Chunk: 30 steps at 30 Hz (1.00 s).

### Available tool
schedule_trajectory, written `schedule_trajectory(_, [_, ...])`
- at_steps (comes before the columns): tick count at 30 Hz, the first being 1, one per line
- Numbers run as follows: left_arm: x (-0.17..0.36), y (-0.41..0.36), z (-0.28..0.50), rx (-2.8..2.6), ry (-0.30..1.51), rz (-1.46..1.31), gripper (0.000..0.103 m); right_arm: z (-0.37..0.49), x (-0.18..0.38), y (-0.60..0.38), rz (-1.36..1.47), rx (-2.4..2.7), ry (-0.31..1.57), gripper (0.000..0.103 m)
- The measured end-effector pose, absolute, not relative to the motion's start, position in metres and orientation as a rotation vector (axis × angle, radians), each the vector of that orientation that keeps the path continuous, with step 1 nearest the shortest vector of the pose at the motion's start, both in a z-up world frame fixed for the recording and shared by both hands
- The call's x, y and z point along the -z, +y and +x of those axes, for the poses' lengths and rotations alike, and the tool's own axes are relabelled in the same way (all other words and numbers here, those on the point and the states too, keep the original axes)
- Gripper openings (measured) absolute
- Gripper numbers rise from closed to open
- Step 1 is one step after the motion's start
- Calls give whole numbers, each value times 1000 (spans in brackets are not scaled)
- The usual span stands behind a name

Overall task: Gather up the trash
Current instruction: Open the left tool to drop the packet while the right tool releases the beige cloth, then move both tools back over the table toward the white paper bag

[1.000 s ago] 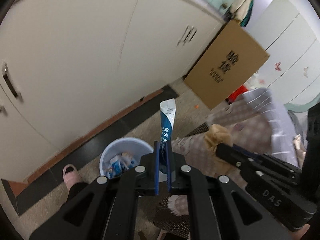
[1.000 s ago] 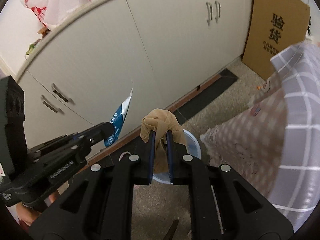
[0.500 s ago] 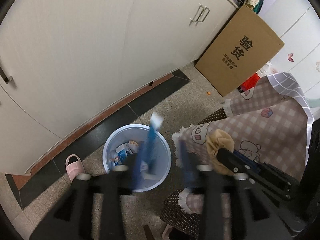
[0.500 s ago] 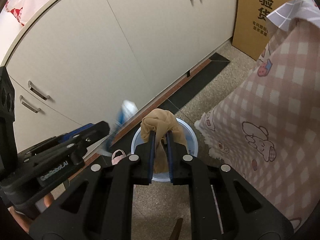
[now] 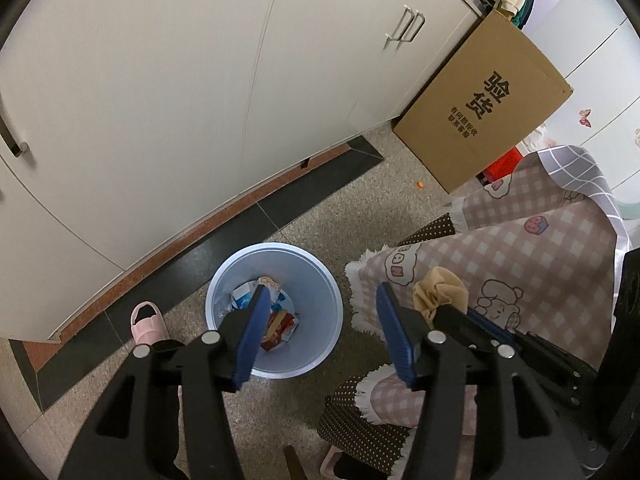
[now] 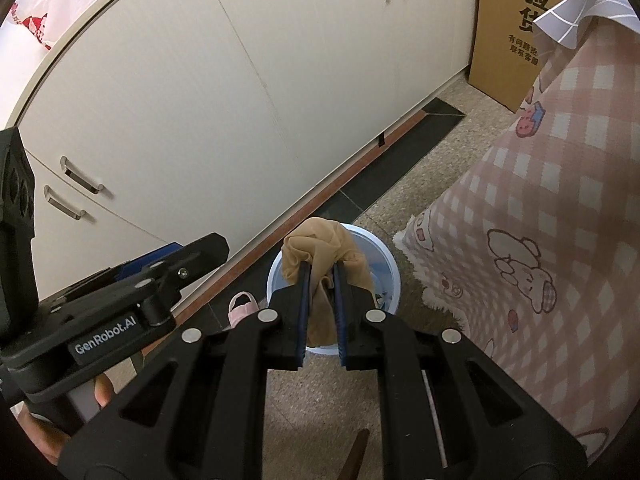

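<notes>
A pale blue waste bin stands on the speckled floor by the cupboards, with several wrappers lying at its bottom. My left gripper hangs over the bin, its jaws opening with nothing between them. My right gripper is shut on a crumpled tan stocking, held just above the bin. In the left wrist view the stocking and the right gripper's fingers show to the right of the bin. The left gripper's body sits at the left of the right wrist view.
Cream cupboard doors run behind the bin. A cardboard box leans at the far right. A pink checked cloth hangs right of the bin. A pink slipper lies left of it.
The left gripper opened and the blue-and-white sachet it held dropped into the bin. Both grippers came down toward the bin. The right gripper kept its hold on the stocking.
</notes>
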State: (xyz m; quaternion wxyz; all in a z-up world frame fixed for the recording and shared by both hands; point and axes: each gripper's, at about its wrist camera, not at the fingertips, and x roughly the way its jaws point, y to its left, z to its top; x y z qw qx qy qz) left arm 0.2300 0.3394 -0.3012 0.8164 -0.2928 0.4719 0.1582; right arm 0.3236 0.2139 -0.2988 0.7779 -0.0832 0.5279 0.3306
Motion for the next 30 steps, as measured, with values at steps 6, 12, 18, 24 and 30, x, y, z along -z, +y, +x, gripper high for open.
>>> schedule_trajectory(6, [300,341,227,-340,1005,-634,56,322,301,221,-183,-721,1149,12])
schedule_trajectory(12, [302,347,222,-354,1001,-646,57,321,302,225,-186,-726,1151,12])
schedule_trajectory(18, [303,362,213,-398,980,-677,58,322,301,230,-155,-733,1138,15])
schedule_trajectory(24, [305,374,203,-444,964,-703,58,323,300,232,-129,-726,1109,54])
schedule_trajectory(30, [311,379,199,-448,966,-736,58,323,301,236,-127,-736,1118,54])
